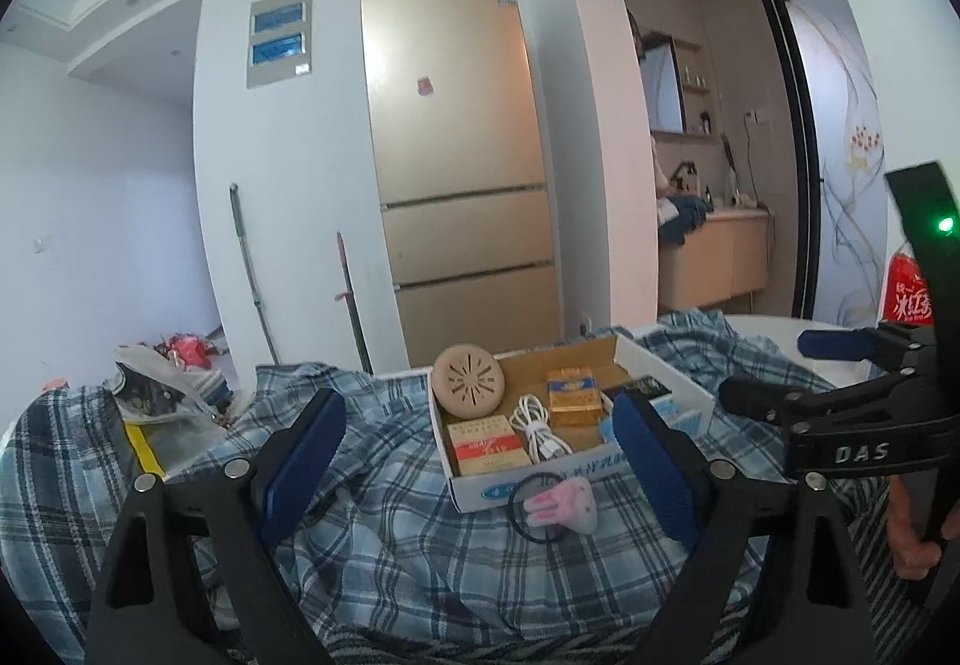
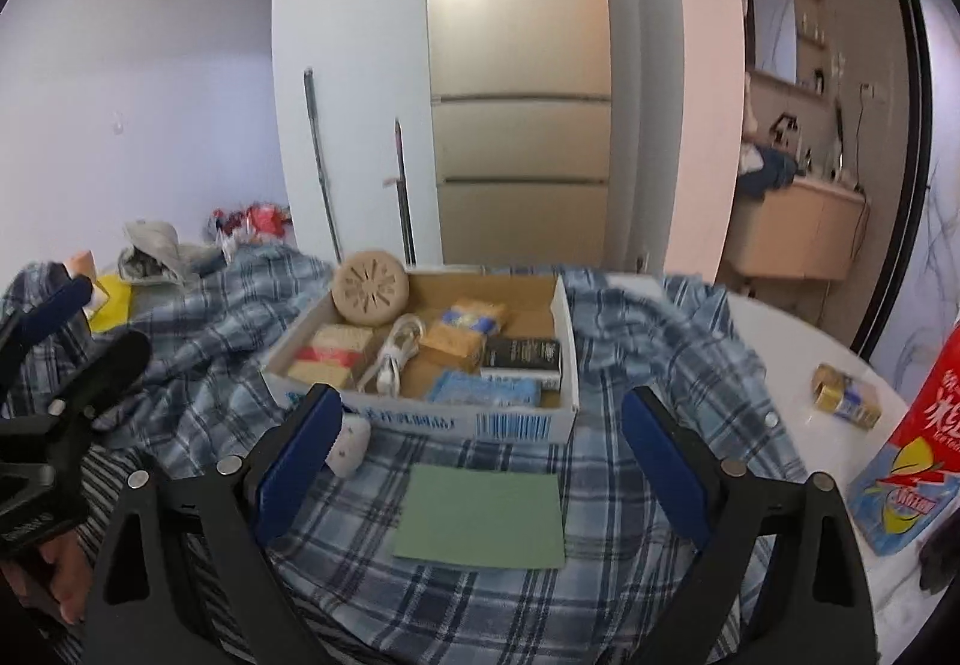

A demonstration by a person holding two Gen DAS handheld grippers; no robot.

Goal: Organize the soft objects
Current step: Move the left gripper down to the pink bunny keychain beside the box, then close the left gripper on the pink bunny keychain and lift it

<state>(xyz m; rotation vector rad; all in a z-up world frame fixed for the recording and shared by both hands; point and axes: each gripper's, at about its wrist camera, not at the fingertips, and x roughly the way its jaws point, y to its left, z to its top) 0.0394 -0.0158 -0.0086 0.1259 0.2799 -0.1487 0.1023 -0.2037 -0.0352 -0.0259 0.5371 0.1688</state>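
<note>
Plaid cloth [image 2: 600,575] under cardboard box [image 2: 516,428], pink bunny hair tie [image 1: 561,509] just before box, between spread empty left gripper [image 1: 480,461] fingers, green cloth [image 2: 480,515] before box, between spread empty right gripper [image 2: 480,461] fingers

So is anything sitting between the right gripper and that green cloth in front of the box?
Nothing visible. The green cloth lies flat on the plaid sheet directly ahead of the open right gripper. The cardboard box stands behind it.

Blue-white plaid cloth [image 2: 600,593]; green sheet [image 2: 480,515]; pink-white bunny hair tie [image 1: 561,509].
</note>
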